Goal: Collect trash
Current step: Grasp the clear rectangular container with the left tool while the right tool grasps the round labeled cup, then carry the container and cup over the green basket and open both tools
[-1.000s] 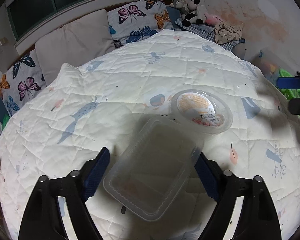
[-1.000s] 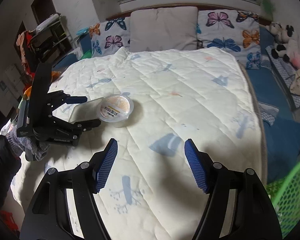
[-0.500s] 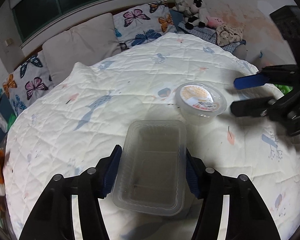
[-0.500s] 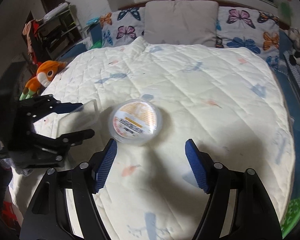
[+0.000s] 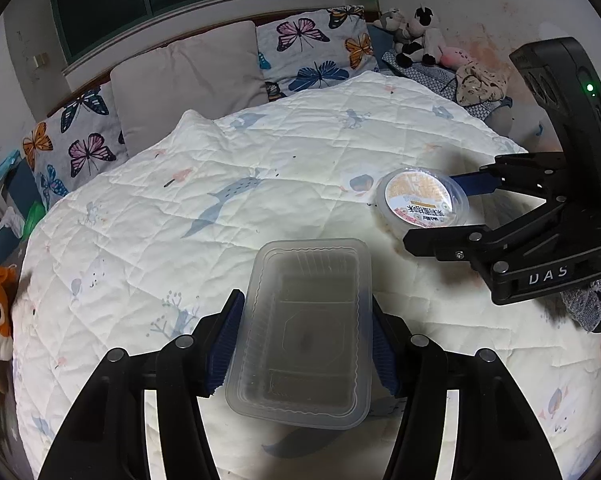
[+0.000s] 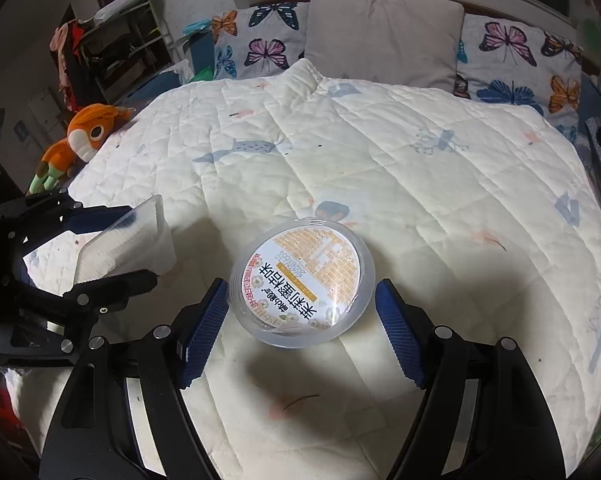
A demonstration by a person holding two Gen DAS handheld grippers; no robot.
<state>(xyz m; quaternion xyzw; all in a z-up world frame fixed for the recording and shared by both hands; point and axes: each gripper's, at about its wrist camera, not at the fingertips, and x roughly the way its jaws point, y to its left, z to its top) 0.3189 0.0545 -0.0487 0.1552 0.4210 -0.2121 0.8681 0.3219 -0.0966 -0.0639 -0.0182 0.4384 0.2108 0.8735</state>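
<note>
A clear rectangular plastic container [image 5: 304,332] lies on the white quilted bed [image 5: 220,184]. My left gripper [image 5: 304,340] is shut on it, one blue pad on each long side; the pair also shows in the right wrist view [image 6: 128,240]. A round plastic tub with a printed label [image 6: 302,280] sits on the quilt to the right, also in the left wrist view [image 5: 422,202]. My right gripper [image 6: 302,330] is open with its pads on either side of the tub, apart from its wall.
Butterfly pillows [image 5: 312,52] and a grey pillow [image 5: 188,84] line the headboard. An orange plush toy [image 6: 80,136] lies at the bed's left edge. Stuffed animals [image 5: 416,36] sit at the far right corner. A dark shelf [image 6: 108,52] stands beyond the left side.
My left gripper has closed onto the clear container. My right gripper has moved left across the bed until its open pads straddle the round tub.
</note>
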